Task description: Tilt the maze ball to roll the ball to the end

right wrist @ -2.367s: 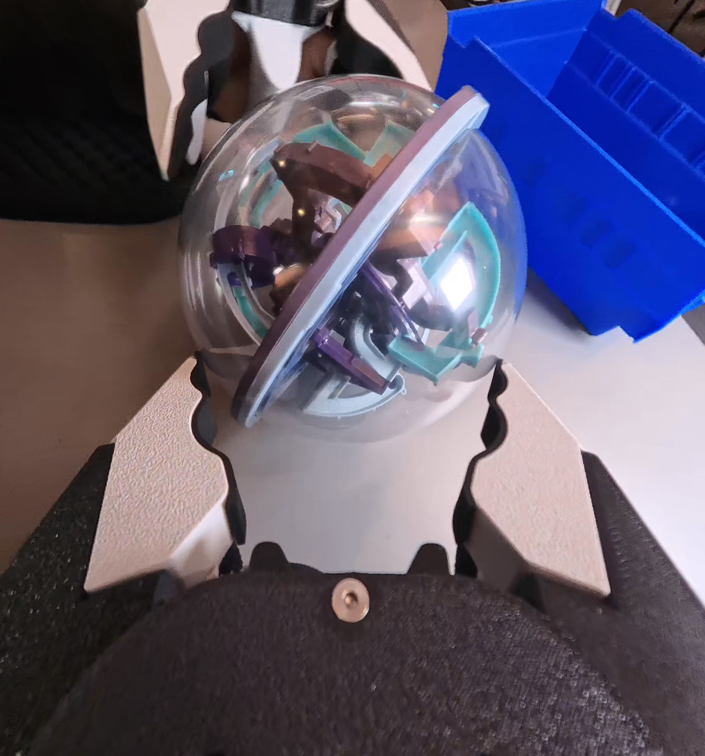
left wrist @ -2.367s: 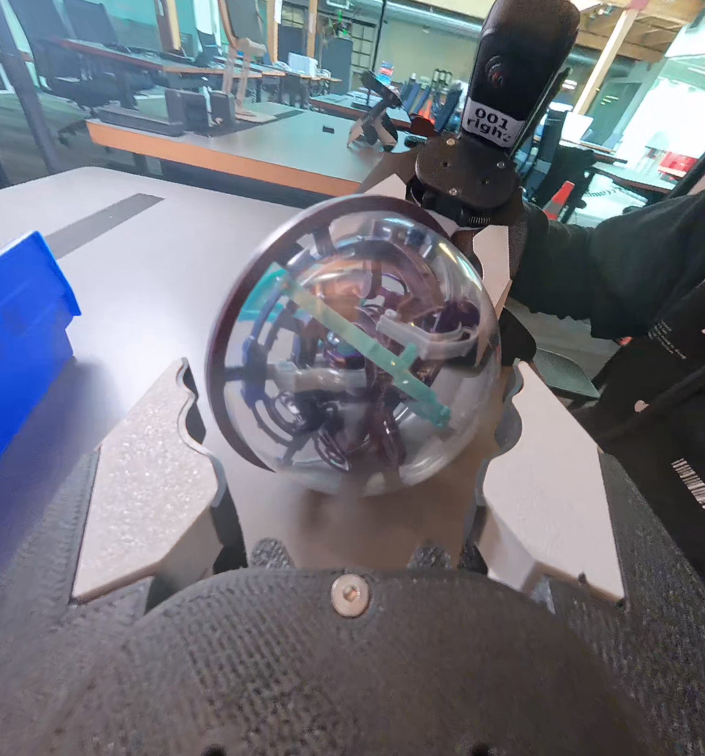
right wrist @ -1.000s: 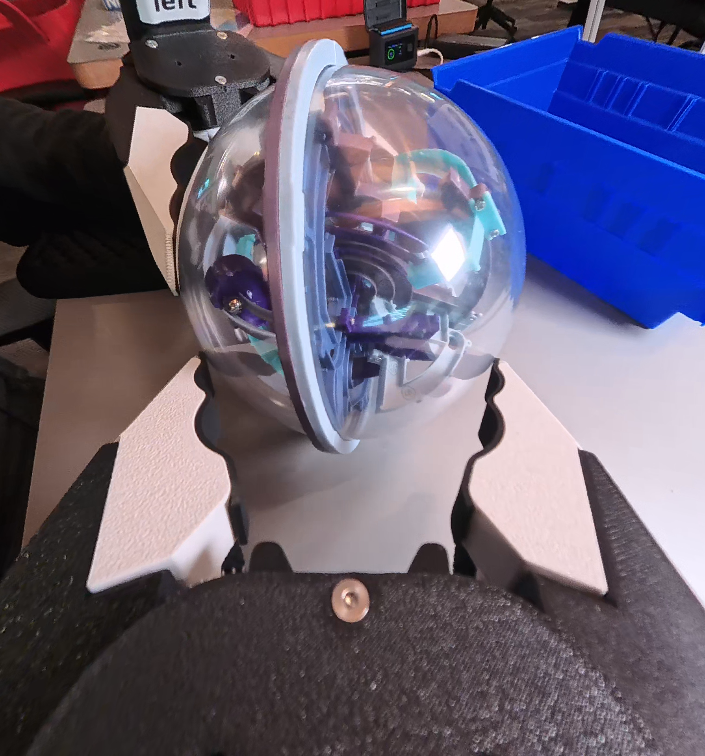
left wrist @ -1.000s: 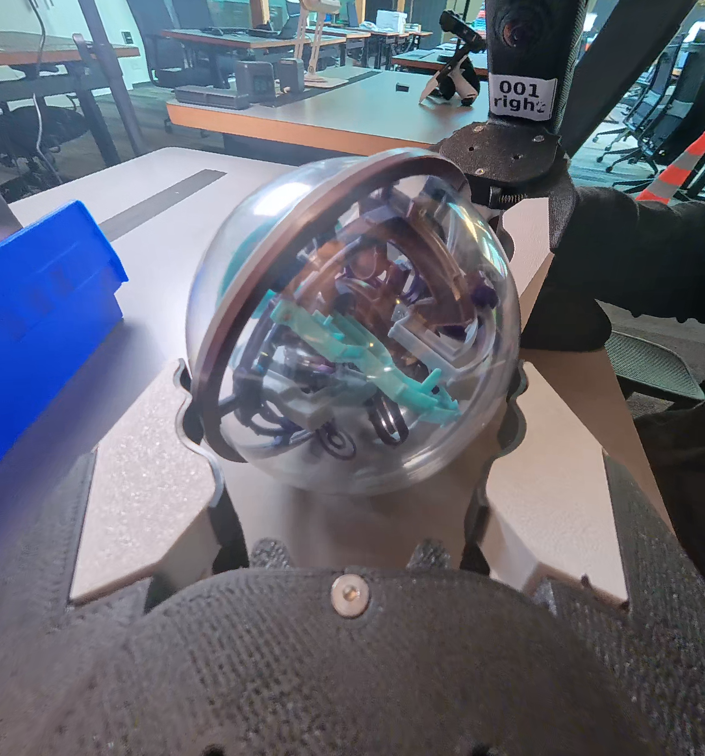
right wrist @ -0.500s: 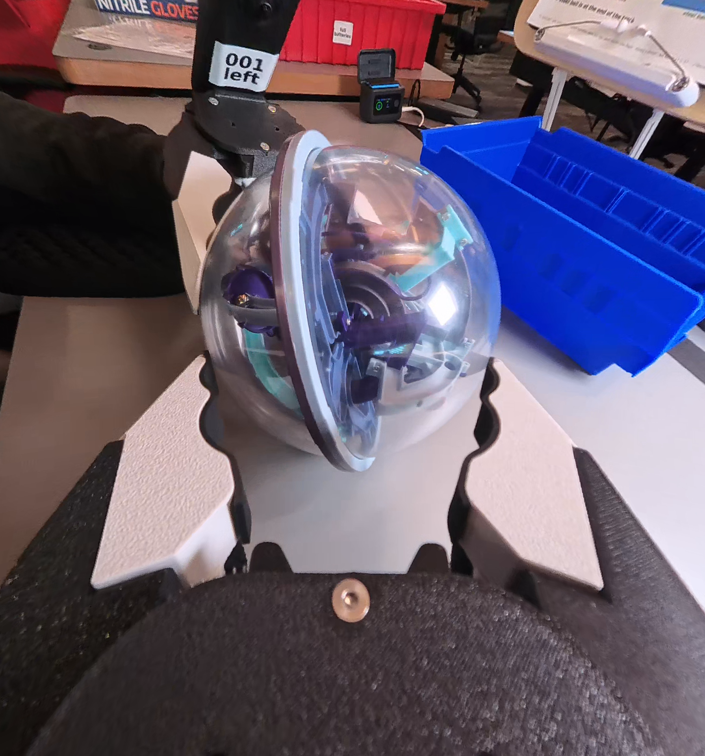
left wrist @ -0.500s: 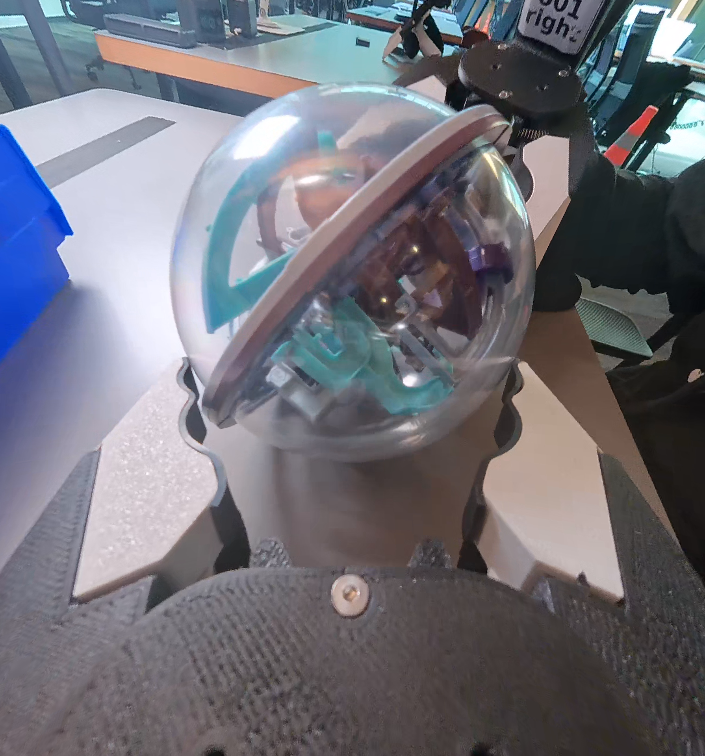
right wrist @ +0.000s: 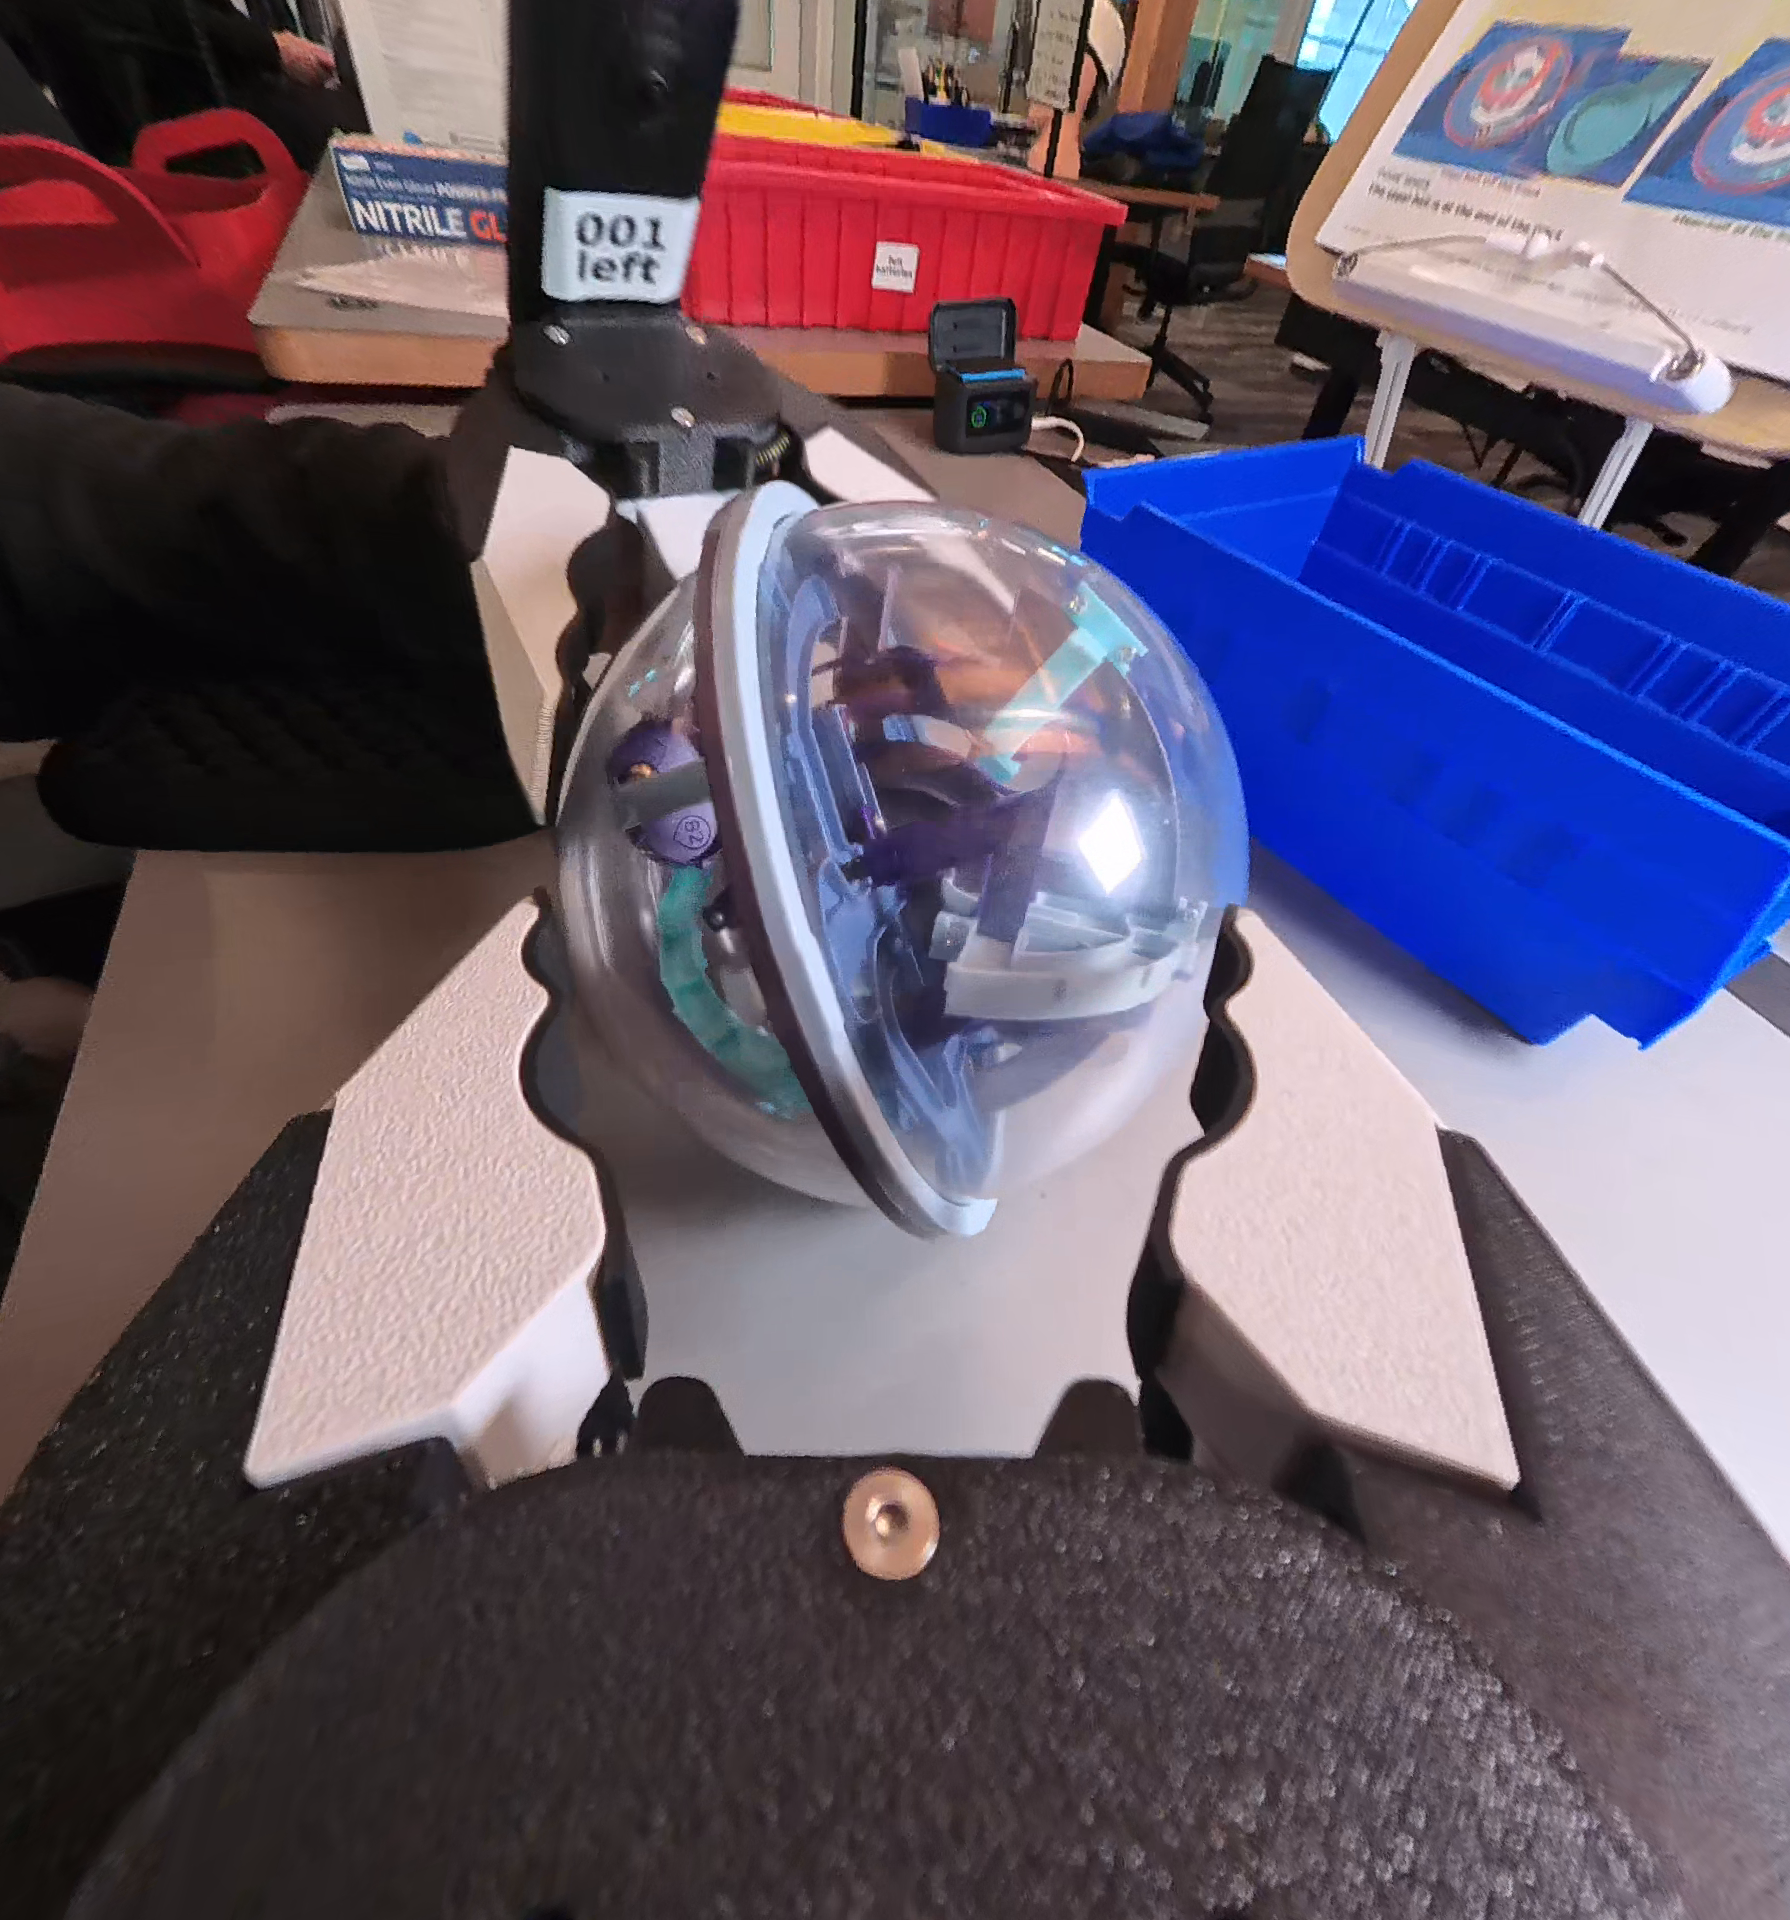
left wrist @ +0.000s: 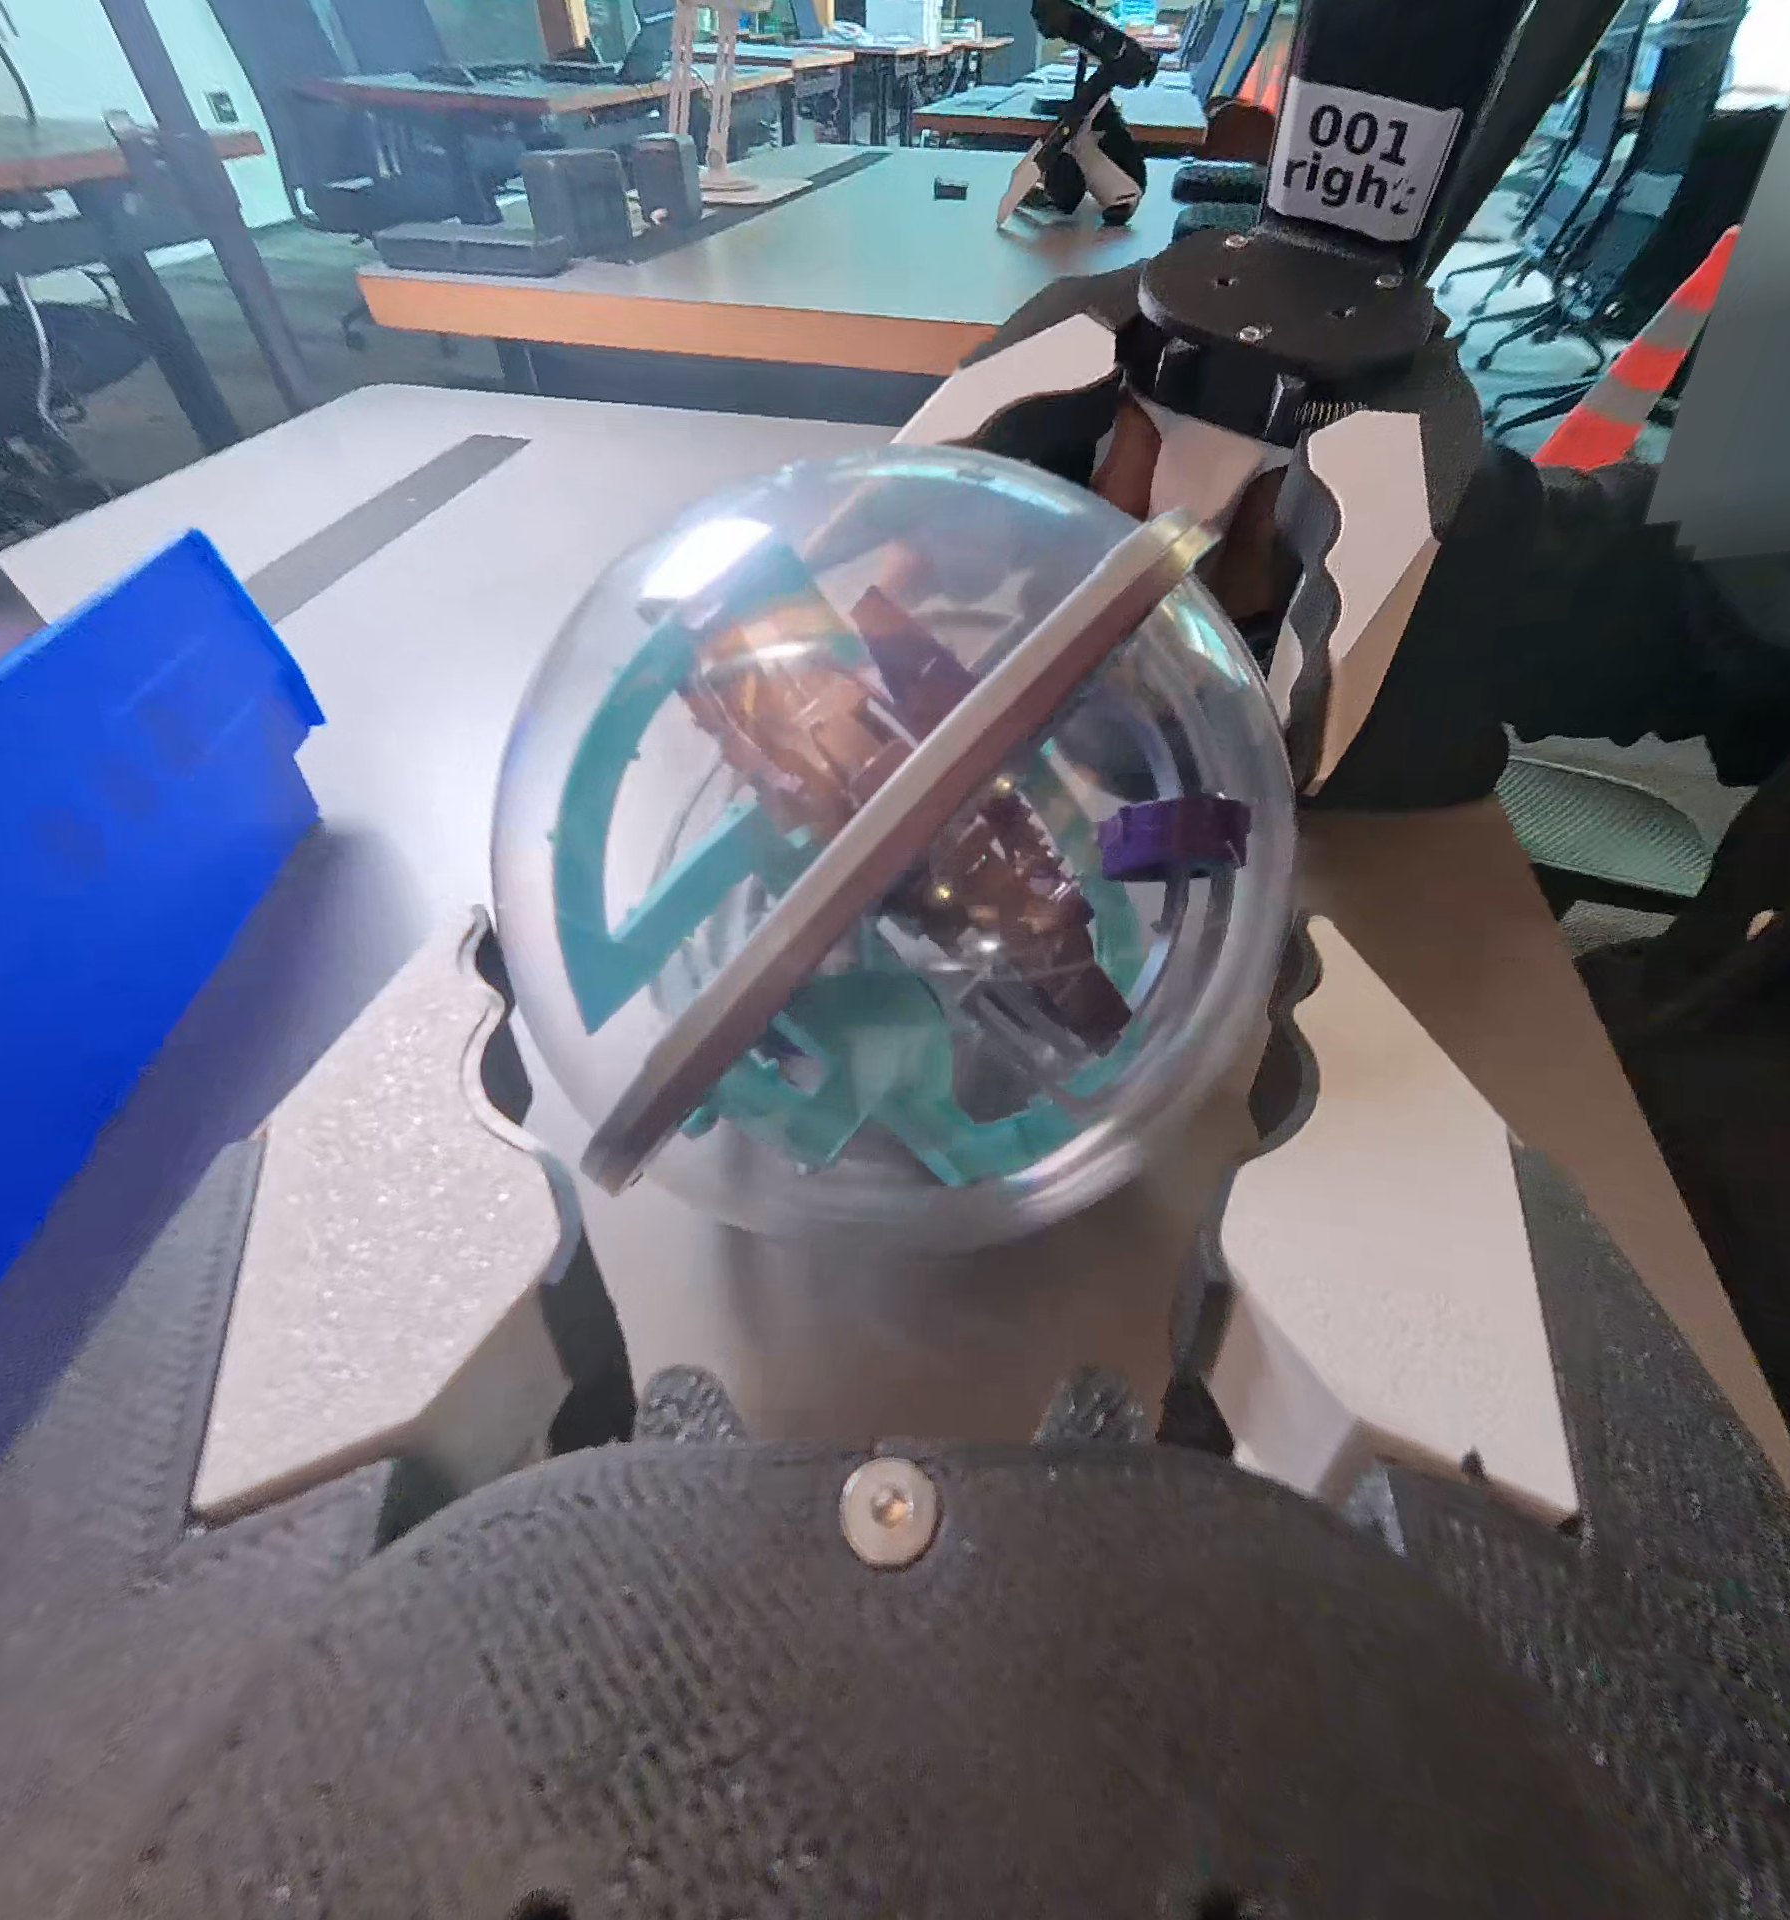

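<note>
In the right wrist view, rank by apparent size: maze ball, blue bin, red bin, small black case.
1. Blue bin, cropped at the edge
2. Maze ball, though it is nearer the camera
3. Red bin, farther off and partly hidden
4. Small black case

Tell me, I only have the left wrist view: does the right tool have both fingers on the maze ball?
Observer: Yes. In the right wrist view the right tool presses both fingers against the maze ball.
Operator: What does the blue bin look like inside?
Observer: The blue bin has ribbed dividers along its inner wall.
Operator: What sits beyond the ball there?
Observer: A red bin, well behind it.
</note>
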{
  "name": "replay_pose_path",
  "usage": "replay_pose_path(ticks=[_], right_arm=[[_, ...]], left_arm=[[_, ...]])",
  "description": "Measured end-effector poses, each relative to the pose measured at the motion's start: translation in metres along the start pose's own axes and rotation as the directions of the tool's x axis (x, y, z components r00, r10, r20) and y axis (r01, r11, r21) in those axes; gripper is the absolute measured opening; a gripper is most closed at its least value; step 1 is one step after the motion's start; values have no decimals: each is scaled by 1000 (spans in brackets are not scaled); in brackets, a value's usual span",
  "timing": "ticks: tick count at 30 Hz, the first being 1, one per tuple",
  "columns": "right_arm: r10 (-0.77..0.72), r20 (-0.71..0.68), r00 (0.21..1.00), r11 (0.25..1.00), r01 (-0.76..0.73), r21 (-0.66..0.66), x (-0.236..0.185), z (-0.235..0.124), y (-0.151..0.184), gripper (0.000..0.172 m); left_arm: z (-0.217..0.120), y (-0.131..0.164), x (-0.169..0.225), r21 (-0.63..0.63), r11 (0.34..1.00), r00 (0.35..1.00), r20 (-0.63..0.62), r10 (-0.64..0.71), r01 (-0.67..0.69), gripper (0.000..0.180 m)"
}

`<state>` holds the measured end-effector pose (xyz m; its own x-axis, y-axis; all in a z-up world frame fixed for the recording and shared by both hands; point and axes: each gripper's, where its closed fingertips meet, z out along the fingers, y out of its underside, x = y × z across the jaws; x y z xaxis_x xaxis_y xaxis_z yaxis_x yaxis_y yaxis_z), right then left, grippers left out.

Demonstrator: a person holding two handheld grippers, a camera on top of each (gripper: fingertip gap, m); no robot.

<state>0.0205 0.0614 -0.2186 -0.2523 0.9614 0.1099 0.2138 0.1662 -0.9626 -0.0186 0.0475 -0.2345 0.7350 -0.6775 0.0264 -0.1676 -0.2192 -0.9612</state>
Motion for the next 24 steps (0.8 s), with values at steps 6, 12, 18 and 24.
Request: replay_pose_path(ticks=[6,12,18,24], right_arm=[[69,34,997,997,-67,-43,4,1,16,129],[10,34,999,998,-8,-60,2,6,13,132],[-18,35,999,997,20,-74,1,4,5,132],[-71,21,997,990,73,-119,0,6,-1,132]], left_arm=[[1,7,3,1,1000,999,-39,12,-12,141],[5,23,5,-65,998,999,-50,12,-15,140],[10,32,8,-102,994,995,-82,-49,41,140],[14,41,10,-123,991,994,-92,-55,43,139]])
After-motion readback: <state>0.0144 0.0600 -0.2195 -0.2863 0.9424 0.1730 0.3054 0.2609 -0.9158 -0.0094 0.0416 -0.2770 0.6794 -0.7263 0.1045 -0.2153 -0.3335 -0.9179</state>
